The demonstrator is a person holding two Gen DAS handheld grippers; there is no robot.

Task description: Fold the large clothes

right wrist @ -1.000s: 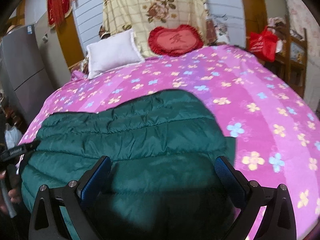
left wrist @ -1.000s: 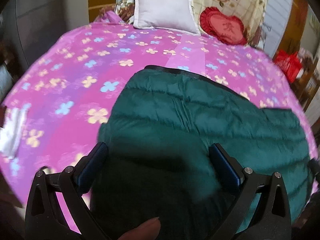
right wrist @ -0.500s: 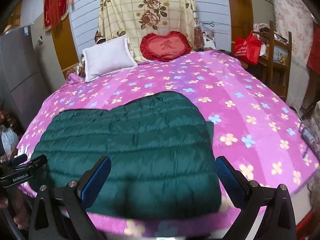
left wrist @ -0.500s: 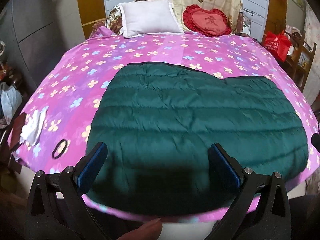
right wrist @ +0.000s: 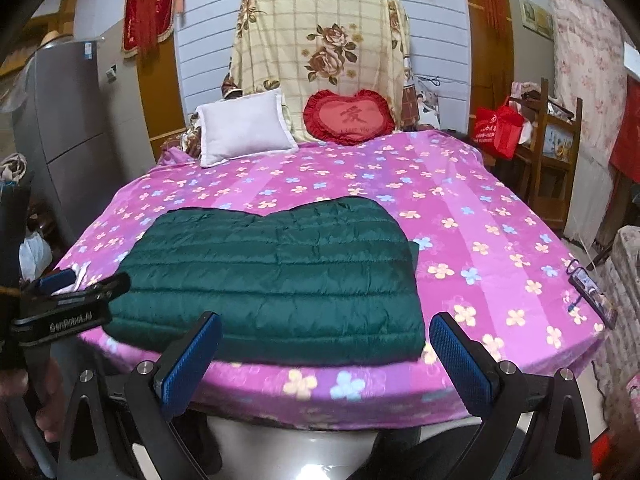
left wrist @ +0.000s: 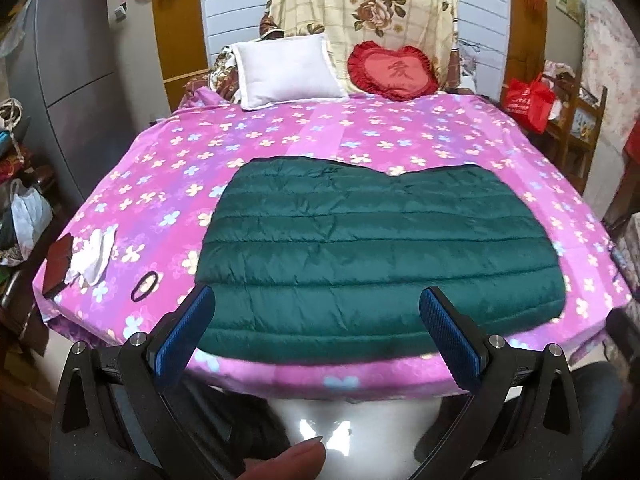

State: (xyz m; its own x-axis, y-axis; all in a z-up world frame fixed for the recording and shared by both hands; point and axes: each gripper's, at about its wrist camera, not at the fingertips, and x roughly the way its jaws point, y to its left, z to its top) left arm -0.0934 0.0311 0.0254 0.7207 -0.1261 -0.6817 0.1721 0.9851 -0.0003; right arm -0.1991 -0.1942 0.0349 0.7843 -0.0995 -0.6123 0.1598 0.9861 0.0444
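Note:
A dark green quilted down jacket [left wrist: 372, 248] [right wrist: 272, 276] lies folded flat near the front edge of a bed with a pink flowered sheet [left wrist: 304, 136] [right wrist: 472, 216]. My left gripper [left wrist: 316, 332] is open, held back off the bed's front edge with nothing between its blue pads. My right gripper [right wrist: 326, 354] is open too, likewise back from the bed and holding nothing. In the right wrist view the left gripper [right wrist: 68, 304] shows at the far left, beside the jacket's left end.
A white pillow [left wrist: 286, 70] and a red heart cushion [left wrist: 394, 70] rest at the headboard. White cloth [left wrist: 94, 256], a dark flat object [left wrist: 58, 266] and a black hair tie [left wrist: 145, 287] lie at the bed's left corner. A phone [right wrist: 592, 292] lies at the right edge. A grey cabinet [left wrist: 68, 80] stands left.
Both grippers have pulled back and up from just over the jacket to beyond the bed's front edge. The jacket stays put, folded.

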